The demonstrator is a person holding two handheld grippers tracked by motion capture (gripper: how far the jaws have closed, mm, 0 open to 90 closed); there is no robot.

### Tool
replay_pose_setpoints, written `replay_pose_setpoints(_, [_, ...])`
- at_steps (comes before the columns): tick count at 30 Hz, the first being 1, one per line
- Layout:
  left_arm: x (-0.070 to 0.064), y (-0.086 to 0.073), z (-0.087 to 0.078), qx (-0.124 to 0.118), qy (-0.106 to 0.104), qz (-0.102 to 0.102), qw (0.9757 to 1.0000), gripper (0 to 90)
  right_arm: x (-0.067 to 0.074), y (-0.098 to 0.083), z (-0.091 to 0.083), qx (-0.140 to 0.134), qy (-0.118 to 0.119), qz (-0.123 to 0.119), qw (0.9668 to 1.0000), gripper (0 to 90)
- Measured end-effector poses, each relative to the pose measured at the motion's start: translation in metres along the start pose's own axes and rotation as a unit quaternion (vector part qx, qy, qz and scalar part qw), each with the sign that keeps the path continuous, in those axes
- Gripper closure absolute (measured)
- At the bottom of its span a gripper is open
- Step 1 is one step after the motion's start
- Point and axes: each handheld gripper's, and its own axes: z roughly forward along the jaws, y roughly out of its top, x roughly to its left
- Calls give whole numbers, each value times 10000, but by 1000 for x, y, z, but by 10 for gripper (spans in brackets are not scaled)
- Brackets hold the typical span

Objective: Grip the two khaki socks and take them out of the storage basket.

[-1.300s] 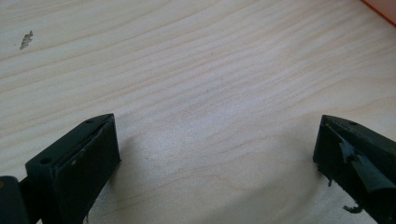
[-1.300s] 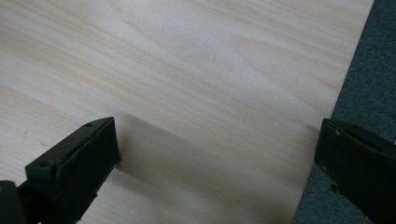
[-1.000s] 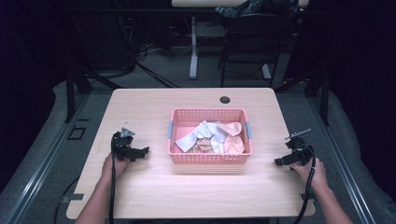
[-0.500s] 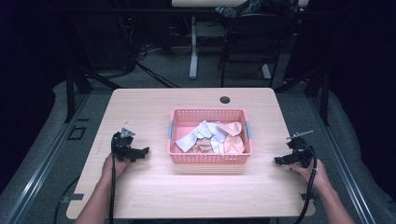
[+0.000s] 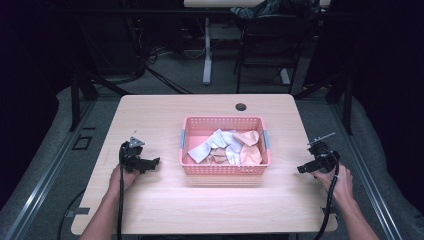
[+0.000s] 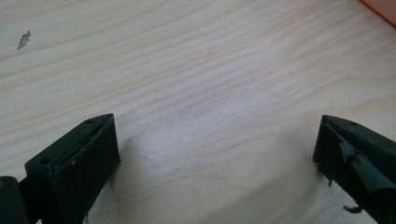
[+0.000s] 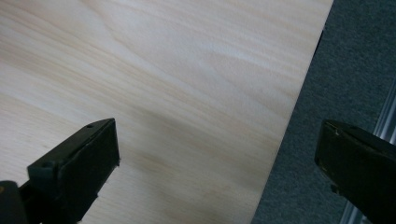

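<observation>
Basket (image 5: 223, 150) sits at the middle of the tabletop (image 5: 165, 205), slightly toward the far edge, its long axis parallel to the near edge. High view: it holds a loose heap of cloths (image 5: 227, 147), white, grey and peach, none lifted out. The left gripper (image 5: 145, 163) rests near the left edge, pointing toward the basket; the right gripper (image 5: 306, 168) rests at the right edge, also pointing inward. Both are well apart from the basket. Judgement: the work has not started; every cloth remains to be handled.

Left gripper view: the fingers (image 6: 74, 163) stand wide apart over bare wood, gripping nothing. A basket corner (image 6: 380, 7) shows at the upper right.

Right gripper view: the fingers (image 7: 77, 161) stand wide apart and empty, one over the tabletop, the other past its edge above the floor (image 7: 350, 60).
</observation>
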Motion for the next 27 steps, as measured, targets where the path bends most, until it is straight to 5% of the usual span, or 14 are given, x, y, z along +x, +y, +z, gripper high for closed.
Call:
replay_pose_setpoints(6, [0, 0, 0, -3, 2, 1, 10000, 0, 2, 8, -18, -153, 69, -115, 9998, 0])
replay_pose_setpoints(13, [0, 0, 0, -6, 4, 4, 10000, 0, 20, 24, -38, -432, 200, -291, 9984, 0])
replay_pose_setpoints(27, [0, 0, 0, 9, 0, 9, 10000, 0, 53, 58, -60, -519, 398, -653, 9957, 0])
